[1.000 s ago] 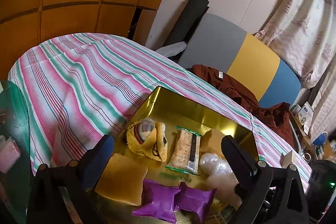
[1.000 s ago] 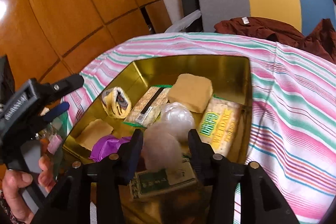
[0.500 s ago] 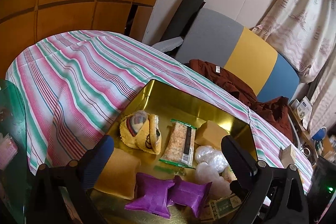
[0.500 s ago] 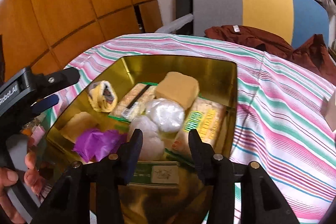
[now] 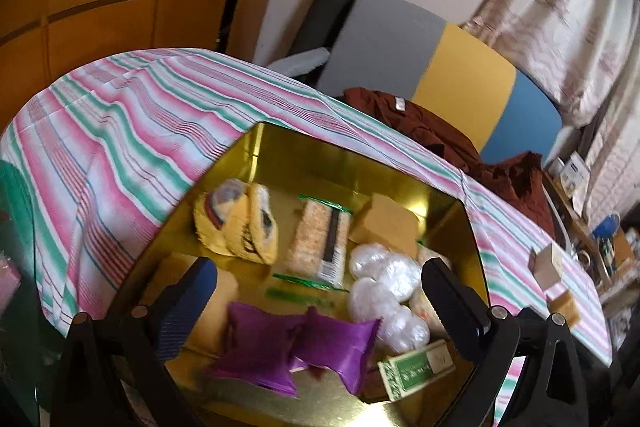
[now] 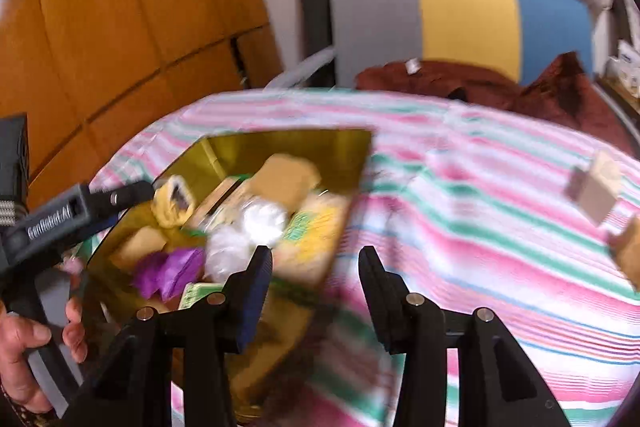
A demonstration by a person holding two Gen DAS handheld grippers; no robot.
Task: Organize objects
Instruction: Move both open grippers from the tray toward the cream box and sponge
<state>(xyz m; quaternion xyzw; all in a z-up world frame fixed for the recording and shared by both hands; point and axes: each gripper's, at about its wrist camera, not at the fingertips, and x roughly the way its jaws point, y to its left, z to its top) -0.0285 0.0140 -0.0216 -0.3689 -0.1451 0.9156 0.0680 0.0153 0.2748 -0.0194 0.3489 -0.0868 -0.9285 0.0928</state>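
A gold tray [image 5: 360,163] sits on the striped tablecloth, also seen blurred in the right wrist view [image 6: 280,147]. It holds a yellow pouch [image 5: 236,223], a rice cracker pack [image 5: 320,243], a tan block [image 5: 384,227], white wrapped balls [image 5: 384,291], two purple packets [image 5: 296,343] and a green-labelled box [image 5: 416,371]. My left gripper [image 5: 316,291] is open and empty above the tray's near side. My right gripper [image 6: 316,267] is open and empty over the tray's right edge. A small cardboard box [image 6: 596,191] and a tan block [image 6: 630,251] lie on the cloth to the right.
The striped tablecloth [image 5: 120,131] covers the table. A grey, yellow and blue chair back [image 5: 440,75] with a brown garment [image 5: 440,135] stands behind. Wooden panels [image 6: 120,7] are at the left. Cluttered shelves [image 5: 592,227] are at the far right.
My right gripper has swung right, off the white balls toward the tray's right edge and the cloth. My left gripper has pulled back a little, and more of the tray shows.
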